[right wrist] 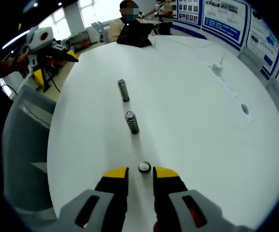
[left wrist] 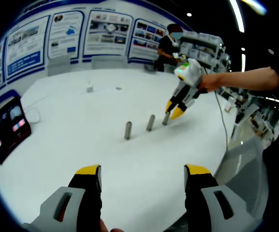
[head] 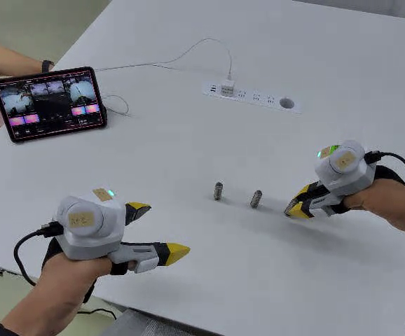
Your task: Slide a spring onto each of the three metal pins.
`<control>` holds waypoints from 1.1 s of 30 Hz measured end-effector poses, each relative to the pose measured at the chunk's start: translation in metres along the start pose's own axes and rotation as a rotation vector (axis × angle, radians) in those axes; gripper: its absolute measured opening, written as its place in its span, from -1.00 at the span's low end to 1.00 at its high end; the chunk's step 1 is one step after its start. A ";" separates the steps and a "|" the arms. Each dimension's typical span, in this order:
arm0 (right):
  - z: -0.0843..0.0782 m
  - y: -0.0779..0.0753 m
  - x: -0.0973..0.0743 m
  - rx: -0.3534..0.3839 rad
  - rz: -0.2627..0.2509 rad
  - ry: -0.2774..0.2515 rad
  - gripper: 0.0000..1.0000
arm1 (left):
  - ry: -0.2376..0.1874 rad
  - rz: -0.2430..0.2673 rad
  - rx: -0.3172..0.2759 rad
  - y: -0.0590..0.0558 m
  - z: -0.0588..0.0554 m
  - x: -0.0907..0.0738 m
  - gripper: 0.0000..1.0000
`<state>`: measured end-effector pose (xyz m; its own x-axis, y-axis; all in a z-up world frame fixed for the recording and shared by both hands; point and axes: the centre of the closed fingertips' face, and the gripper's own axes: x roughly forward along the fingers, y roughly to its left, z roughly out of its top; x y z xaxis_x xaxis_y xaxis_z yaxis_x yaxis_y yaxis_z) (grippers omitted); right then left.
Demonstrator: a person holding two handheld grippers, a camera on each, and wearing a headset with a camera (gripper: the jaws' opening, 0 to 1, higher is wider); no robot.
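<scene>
This looks like a robotics lab or demonstration hall, not a home or shop. Blue-and-white poster boards (left wrist: 76, 36) covered in diagrams and text line the wall. Strip lights (left wrist: 236, 9) run overhead, and racks of machinery (left wrist: 209, 46) stand beyond the edge of a large white table (head: 272, 42). A power strip (head: 251, 96) lies on the table with a charger plugged in, a tablet (head: 50, 103) shows several camera feeds, and another person (right wrist: 113, 31) sits at the far side

White worktable (head: 188, 280) with power strip (head: 251, 96), tablet (head: 50, 103); blue-bordered wall posters (left wrist: 67, 34); ceiling strip lights (left wrist: 236, 14).
</scene>
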<state>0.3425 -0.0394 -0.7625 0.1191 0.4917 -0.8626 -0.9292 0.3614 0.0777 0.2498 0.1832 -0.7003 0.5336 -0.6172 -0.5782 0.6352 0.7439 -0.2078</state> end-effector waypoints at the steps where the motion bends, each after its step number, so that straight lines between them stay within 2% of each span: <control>1: 0.000 0.001 -0.001 0.005 -0.003 -0.005 -0.53 | -0.001 0.001 0.000 0.000 0.001 0.000 0.42; 8: -0.005 0.002 -0.010 0.079 -0.039 -0.042 -0.32 | -0.013 0.002 0.001 0.000 0.005 0.000 0.48; 12: -0.008 0.009 -0.016 0.132 -0.040 -0.060 -0.24 | -0.017 0.003 0.000 0.001 0.007 0.000 0.53; 23: -0.005 0.022 -0.031 0.272 -0.062 -0.185 -0.02 | -0.035 0.002 -0.017 0.004 0.013 -0.004 0.56; 33: 0.000 0.035 -0.041 0.320 -0.062 -0.257 0.26 | -0.045 0.006 -0.016 0.004 0.018 -0.007 0.60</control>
<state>0.3053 -0.0470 -0.7238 0.2921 0.6284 -0.7210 -0.7666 0.6046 0.2164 0.2589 0.1858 -0.6832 0.5619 -0.6236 -0.5435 0.6231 0.7512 -0.2177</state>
